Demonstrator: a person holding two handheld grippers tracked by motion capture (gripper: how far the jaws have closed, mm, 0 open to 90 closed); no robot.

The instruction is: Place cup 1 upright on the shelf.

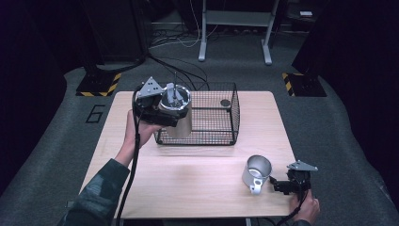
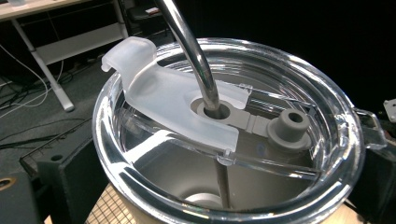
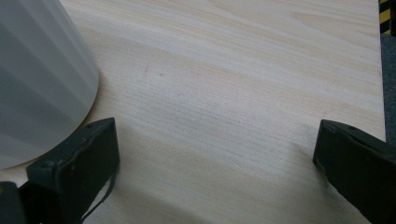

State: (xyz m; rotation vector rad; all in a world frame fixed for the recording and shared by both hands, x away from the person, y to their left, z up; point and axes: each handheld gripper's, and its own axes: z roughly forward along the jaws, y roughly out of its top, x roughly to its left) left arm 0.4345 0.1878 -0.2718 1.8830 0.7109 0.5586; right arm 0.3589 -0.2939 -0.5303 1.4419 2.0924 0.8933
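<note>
A tan tumbler (image 1: 182,123) with a clear lid (image 2: 345,154) and a bent metal straw (image 2: 191,51) is held above the left end of a black wire basket (image 1: 221,137). My left gripper (image 1: 162,112) is shut on it from the left, its black fingers (image 2: 49,186) pressed against the tumbler's sides. A silver mug (image 1: 256,170) with a white handle stands upright at the table's front right. Just right of that handle my right gripper (image 1: 281,185) rests low over the wood, open wide. The mug's wall (image 3: 37,84) is beside its left finger (image 3: 74,168), and nothing lies between the jaws.
A small dark round object (image 1: 226,102) lies in the basket's far right corner. The wooden table (image 1: 188,183) has bare room in front of the basket and left of the mug. Cables and a desk frame (image 1: 235,28) stand on the floor beyond the table.
</note>
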